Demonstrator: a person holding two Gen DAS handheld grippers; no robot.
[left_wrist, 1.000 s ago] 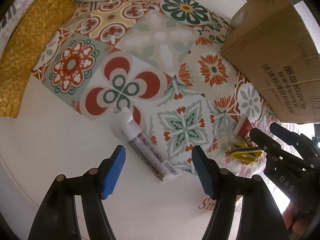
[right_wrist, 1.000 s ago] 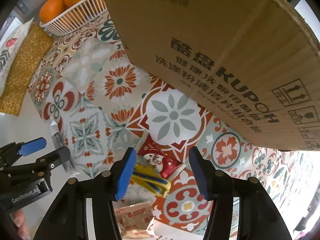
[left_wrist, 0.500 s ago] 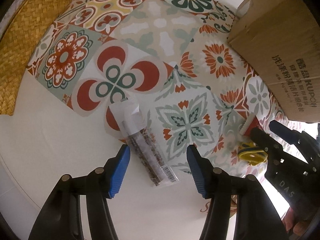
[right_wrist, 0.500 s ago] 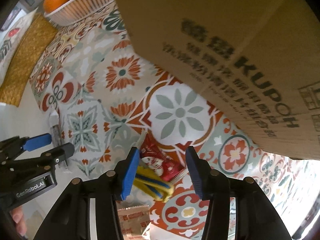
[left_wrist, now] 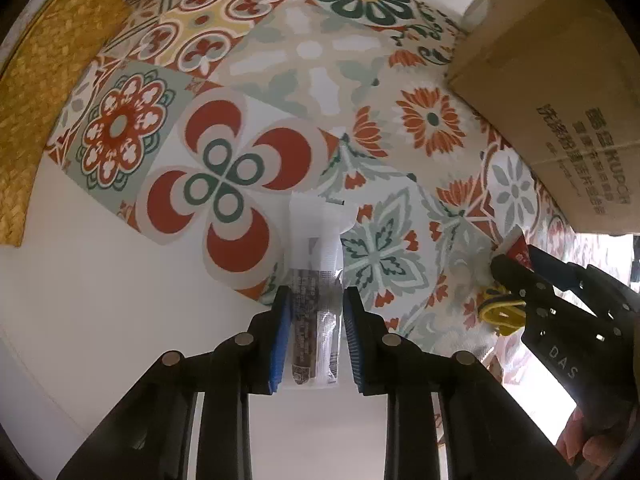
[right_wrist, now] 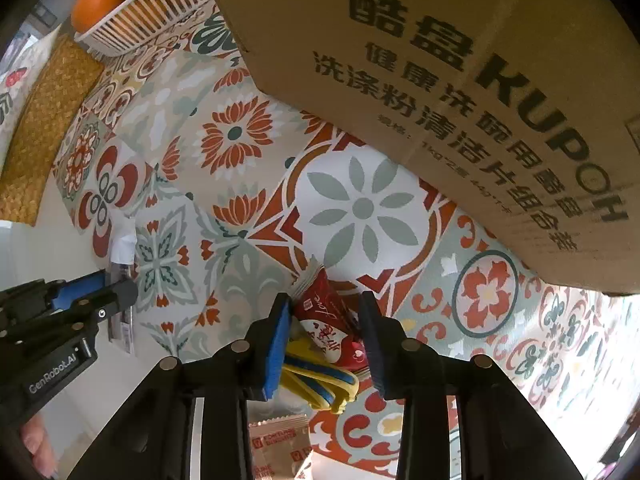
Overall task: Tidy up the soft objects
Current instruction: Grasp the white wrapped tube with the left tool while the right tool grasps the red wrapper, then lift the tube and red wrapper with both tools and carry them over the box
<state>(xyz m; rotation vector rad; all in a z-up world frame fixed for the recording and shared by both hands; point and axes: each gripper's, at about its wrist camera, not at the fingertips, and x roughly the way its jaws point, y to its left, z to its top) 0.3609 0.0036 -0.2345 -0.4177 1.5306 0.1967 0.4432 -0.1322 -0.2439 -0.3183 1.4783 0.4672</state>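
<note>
Both grippers have closed in since a second ago, their gaps narrower. Left gripper (left_wrist: 313, 334) fingers now sit either side of the clear snack packet (left_wrist: 314, 320), blue pads at its edges or touching; a firm clench cannot be told. Packet's long axis runs along the fingers, its white crimped end pointing away onto the patterned mat (left_wrist: 320, 80), its near end over bare white counter (left_wrist: 100, 300). Right gripper (right_wrist: 326, 340) fingers are partly open, straddling the red packet (right_wrist: 324, 316) and the yellow-and-blue piece (right_wrist: 320, 378) beneath it; left pad touches the yellow piece, right pad stands just clear. Red packet points its crimped end away, tilted left. A tan sachet (right_wrist: 278, 446) lies nearer the camera. Cardboard box (right_wrist: 460, 80) looms close on the right, limiting room there; open mat lies ahead and left. White slatted basket (right_wrist: 148, 20) at the far edge holds oranges (right_wrist: 100, 2), beside a woven straw mat (right_wrist: 44, 120).
</note>
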